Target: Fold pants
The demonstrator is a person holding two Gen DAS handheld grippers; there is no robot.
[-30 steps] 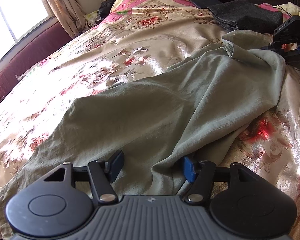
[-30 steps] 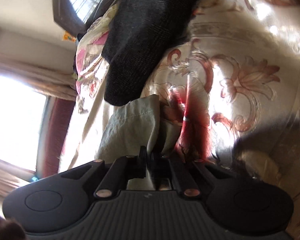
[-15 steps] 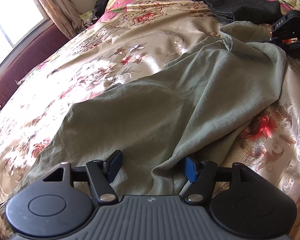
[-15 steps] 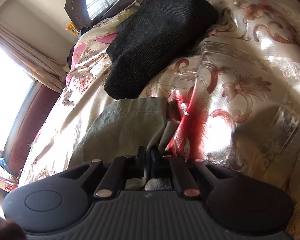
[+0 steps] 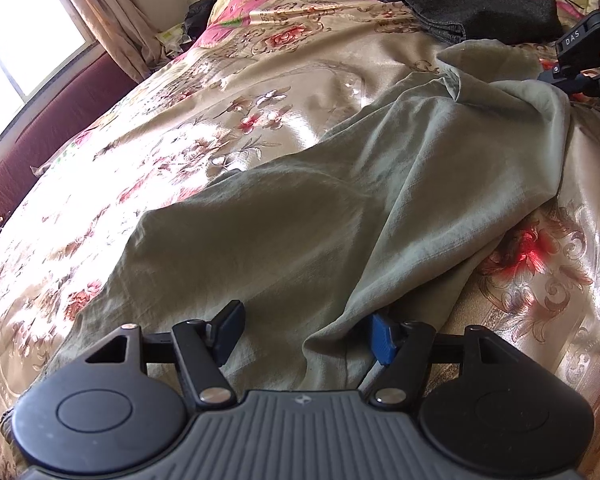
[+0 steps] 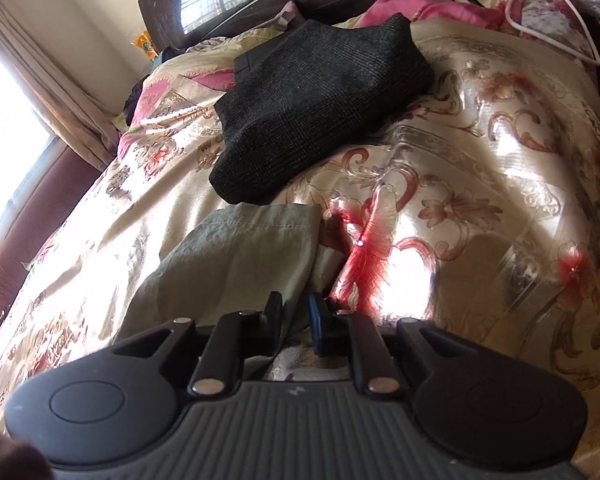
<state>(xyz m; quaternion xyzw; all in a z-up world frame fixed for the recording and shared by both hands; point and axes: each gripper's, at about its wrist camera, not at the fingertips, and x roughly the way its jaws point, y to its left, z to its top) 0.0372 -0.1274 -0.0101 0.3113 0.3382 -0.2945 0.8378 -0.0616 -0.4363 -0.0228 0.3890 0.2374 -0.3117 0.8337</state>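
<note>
The pants (image 5: 300, 216), a pale green pair, lie lengthwise on the bed (image 5: 228, 92), over a shiny floral bedspread. They are already doubled lengthwise, one leg over the other, with slack ridges running along the upper layer. One end sits at the left claw (image 5: 304, 334); the other end lies near a dark folded garment (image 6: 320, 112) toward the headboard.

Left claw: jaws stand wide apart, straddling the near end of the pants. The cloth lies between the pads, but neither pad presses on it, so nothing is gripped.

Right claw (image 6: 294, 322): jaws are nearly together and are opening. The corner of the far end of the pants runs down between the pads. Daylight shows between the blue pad and the cloth, so the grip appears released or about to be.

Step in hand, as judged: release after laying out the length of the pants, ahead of the crosswise fold.

Next move calls for:
1. Clearing the right claw from the cloth without dragging the corner.
2. Taking both layers at one end, so that the upper leg does not slide off the lower.
3. Carrying that end over to the other, keeping clear of the dark folded garment.
</note>
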